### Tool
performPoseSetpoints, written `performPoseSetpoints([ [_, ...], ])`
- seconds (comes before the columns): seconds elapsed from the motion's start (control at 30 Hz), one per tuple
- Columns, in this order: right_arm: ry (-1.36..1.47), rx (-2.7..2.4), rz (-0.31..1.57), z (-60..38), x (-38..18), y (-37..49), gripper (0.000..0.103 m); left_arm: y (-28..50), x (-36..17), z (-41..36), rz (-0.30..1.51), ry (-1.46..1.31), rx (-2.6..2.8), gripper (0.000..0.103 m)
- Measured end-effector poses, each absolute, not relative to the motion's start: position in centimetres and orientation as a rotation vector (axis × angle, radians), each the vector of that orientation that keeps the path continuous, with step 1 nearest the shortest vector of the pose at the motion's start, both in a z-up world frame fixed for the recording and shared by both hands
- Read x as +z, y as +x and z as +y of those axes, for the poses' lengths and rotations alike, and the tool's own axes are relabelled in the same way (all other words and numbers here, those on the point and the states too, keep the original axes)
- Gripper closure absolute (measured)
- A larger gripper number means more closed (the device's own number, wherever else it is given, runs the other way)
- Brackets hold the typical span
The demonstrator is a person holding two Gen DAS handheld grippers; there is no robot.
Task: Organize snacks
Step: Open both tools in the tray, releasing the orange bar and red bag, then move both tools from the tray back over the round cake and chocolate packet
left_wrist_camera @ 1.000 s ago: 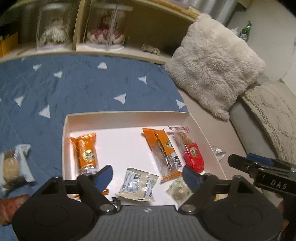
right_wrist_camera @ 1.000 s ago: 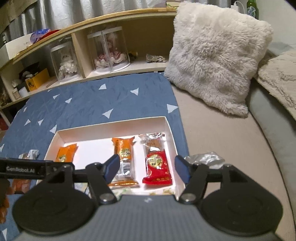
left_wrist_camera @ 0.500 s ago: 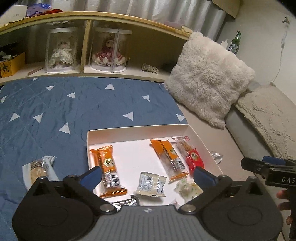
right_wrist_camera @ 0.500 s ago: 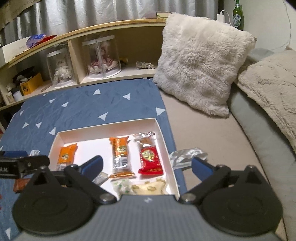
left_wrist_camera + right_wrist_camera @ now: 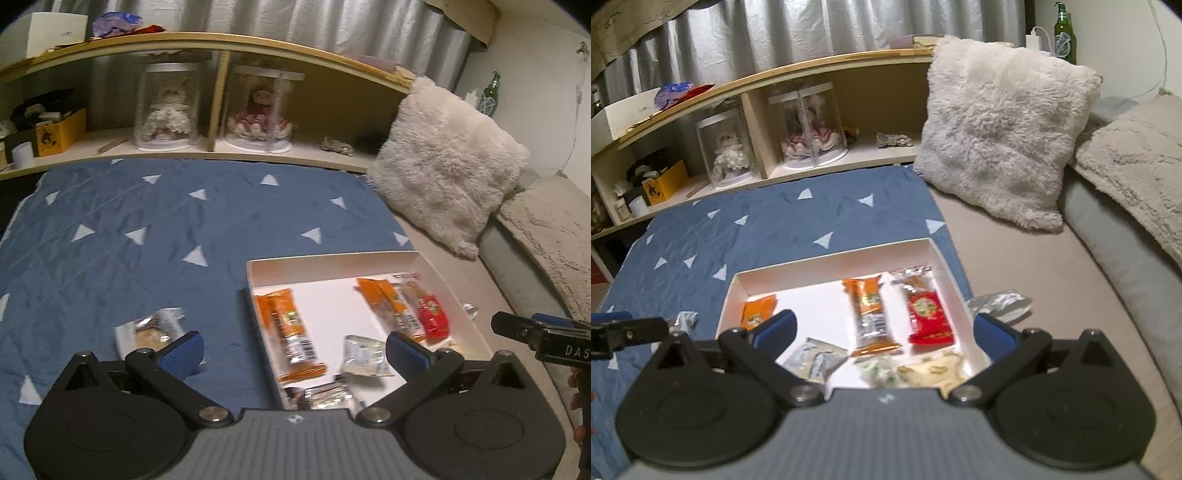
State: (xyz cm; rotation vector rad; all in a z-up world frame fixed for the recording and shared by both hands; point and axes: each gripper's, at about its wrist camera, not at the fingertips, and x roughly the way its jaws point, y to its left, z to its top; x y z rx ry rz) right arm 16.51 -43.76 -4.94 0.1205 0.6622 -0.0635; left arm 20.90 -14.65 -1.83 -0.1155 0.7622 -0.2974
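Observation:
A white tray (image 5: 332, 256) lies on the blue blanket and holds several wrapped snacks. Among them are an orange bar (image 5: 290, 332), a second orange bar (image 5: 384, 302), a red pack (image 5: 430, 310) and a small white packet (image 5: 364, 356). My left gripper (image 5: 295, 352) hangs open and empty above the tray's near left corner. A cookie packet (image 5: 151, 328) lies on the blanket just beyond its left finger. My right gripper (image 5: 884, 328) stands open and empty over the tray's (image 5: 834, 260) near edge. A silver wrapper (image 5: 1001, 304) lies on the beige sheet right of the tray.
A fluffy white pillow (image 5: 1001, 136) leans at the back right. Beside it is a beige throw (image 5: 1137, 177). A low wooden shelf (image 5: 218, 92) with dolls in clear cases runs along the back. A green bottle (image 5: 1065, 33) stands behind the pillow.
Both grippers opened wider and drew back and up from the tray. The left one shifted left, so the tray now sits right of centre in its view.

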Motion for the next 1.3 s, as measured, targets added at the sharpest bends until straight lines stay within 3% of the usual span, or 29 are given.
performPoseSetpoints([
  [0.77, 0.107, 0.192, 0.708, -28.4, -8.9, 19.5, 0.000, 22.1, -4.1, -2.4, 0.762, -0.158, -0.171, 0.000],
  [1.3, -0.009, 0.419, 0.722, -19.4, -14.3, 22.7, 0.000, 28.4, -7.8, 1.1, 0.753, -0.268, -0.258, 0.000],
])
